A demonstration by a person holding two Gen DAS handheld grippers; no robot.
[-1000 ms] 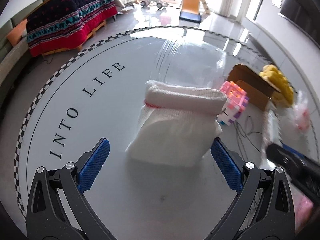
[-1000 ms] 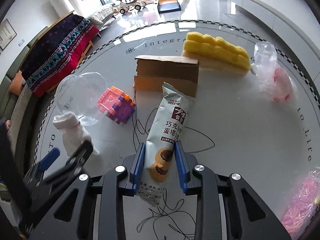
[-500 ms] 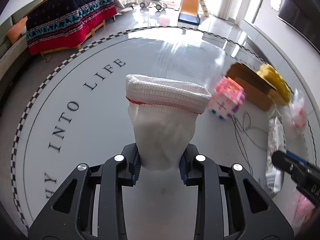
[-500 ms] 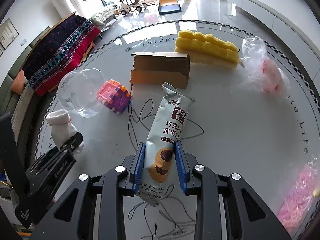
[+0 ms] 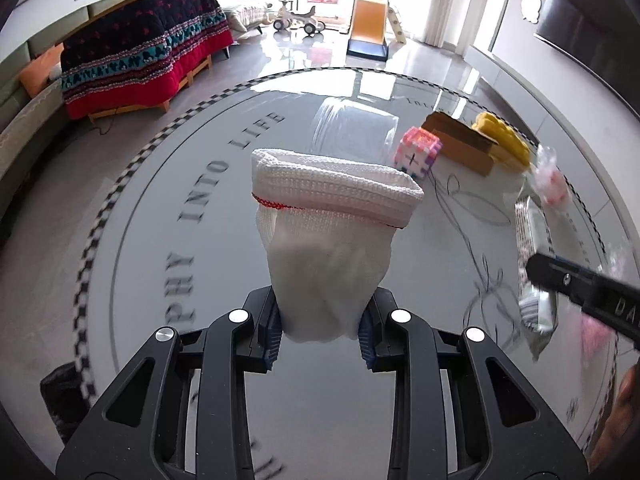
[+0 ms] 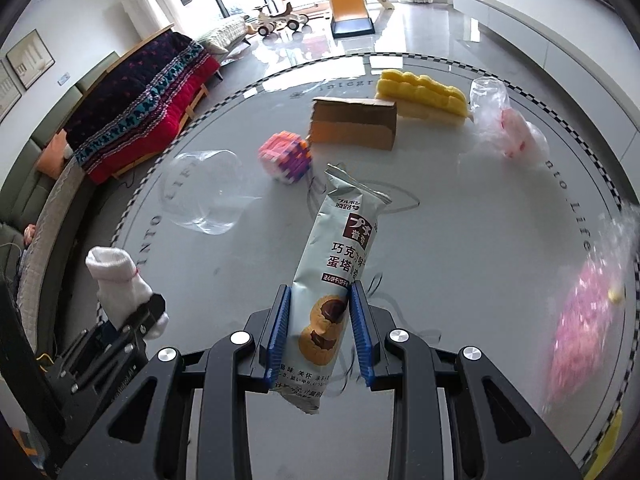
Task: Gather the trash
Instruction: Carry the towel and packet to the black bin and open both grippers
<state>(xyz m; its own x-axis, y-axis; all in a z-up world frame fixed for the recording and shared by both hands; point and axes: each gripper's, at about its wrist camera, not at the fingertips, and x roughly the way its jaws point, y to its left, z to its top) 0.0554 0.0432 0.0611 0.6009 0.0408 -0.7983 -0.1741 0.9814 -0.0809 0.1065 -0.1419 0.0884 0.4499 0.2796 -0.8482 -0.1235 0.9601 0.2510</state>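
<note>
Sock [image 5: 332,240] first, in the left wrist view: the left gripper [image 5: 322,332] has its jaws closed on the lower end, and the white knit stands up ahead of them with the ribbed cuff flopping forward, clear of the table [image 5: 160,248]. To carry it well I'd keep that pinch firm and the wrist level, since the soft cloth could slide out.

From the right wrist view, the right gripper [image 6: 320,332] has its jaws clamped on the bottom third of a snack wrapper [image 6: 336,264], whose long upper part leans away ahead of them. Beyond lie a clear plastic bag [image 6: 204,196], a toy cube [image 6: 285,156], a cardboard piece [image 6: 354,128] and a yellow sponge [image 6: 420,92]. I see no bin, so I'd lift both straight up before swinging, keeping the wrapper's tail off the thin black wire [image 6: 400,200].
</note>
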